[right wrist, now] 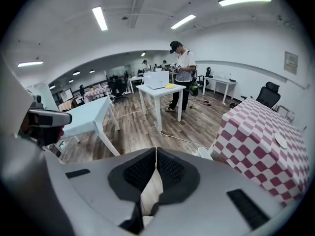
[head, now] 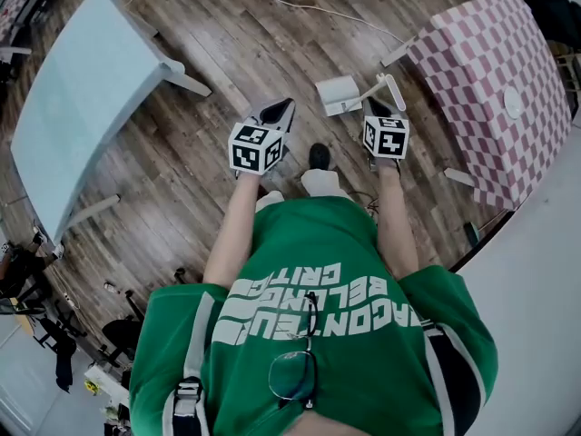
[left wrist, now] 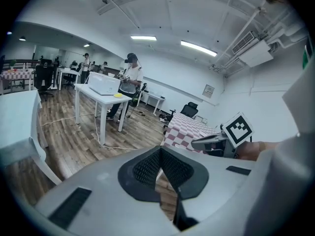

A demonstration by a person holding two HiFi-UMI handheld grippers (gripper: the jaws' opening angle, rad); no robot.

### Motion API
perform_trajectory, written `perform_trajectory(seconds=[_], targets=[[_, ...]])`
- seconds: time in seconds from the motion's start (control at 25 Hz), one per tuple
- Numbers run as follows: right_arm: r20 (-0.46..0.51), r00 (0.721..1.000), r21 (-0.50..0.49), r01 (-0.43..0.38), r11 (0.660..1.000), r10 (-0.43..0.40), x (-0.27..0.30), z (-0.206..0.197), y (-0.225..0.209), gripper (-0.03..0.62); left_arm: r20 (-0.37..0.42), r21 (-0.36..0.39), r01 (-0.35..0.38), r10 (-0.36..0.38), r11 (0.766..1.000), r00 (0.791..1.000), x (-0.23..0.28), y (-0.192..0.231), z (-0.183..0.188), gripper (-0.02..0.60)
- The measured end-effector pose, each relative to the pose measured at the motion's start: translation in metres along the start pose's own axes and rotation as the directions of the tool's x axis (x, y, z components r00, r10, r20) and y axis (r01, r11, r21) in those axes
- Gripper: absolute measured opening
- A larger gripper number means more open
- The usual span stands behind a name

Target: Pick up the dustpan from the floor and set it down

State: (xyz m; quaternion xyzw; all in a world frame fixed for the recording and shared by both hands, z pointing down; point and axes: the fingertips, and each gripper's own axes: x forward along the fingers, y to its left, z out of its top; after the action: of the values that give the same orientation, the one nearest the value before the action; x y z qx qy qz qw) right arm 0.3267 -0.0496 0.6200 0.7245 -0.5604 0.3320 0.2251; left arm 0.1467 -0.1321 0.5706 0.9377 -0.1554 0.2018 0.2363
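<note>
The white dustpan (head: 338, 94) lies on the wooden floor, its long handle (head: 390, 87) pointing toward the checkered table. In the head view my right gripper (head: 377, 109) hovers just this side of the handle. Its jaws are shut with nothing between them, as the right gripper view (right wrist: 156, 150) shows. A white corner of the dustpan (right wrist: 205, 154) peeks out past the right jaw. To the left of the pan my left gripper (head: 280, 109) is also held above the floor. Its pads (left wrist: 160, 150) meet and hold nothing.
A pink-checkered table (head: 495, 89) stands at the right, close to the dustpan. A pale blue table (head: 73, 116) stands at the left. A white cable (head: 336, 12) runs over the floor beyond. My shoe (head: 319, 155) is between the grippers. People stand at a far white table (right wrist: 160, 90).
</note>
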Motion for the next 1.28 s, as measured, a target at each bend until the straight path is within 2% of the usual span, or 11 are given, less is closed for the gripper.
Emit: perform_trajectory(seconds=[0.24,0.56,1.28], targets=[[0.046,0.997,-0.008,-0.064,0.998,0.064,-0.018,0.002,0.046,0.008,0.023,0.006,-0.006,0.006,1.0,1.0,-0.02,0.011,0.002,0.003],[0.043,0.991,-0.054,-0.126,0.991,0.128,-0.023,0.002,0.092,0.008,0.037,0.0,-0.002,0.002,1.0,0.999,-0.041,0.021,0.0,0.003],[0.043,0.982,-0.093,-0.182,0.979,0.186,-0.027,-0.005,0.115,0.008,0.047,0.004,-0.037,0.037,0.999,0.998,-0.059,0.024,-0.005,0.003]])
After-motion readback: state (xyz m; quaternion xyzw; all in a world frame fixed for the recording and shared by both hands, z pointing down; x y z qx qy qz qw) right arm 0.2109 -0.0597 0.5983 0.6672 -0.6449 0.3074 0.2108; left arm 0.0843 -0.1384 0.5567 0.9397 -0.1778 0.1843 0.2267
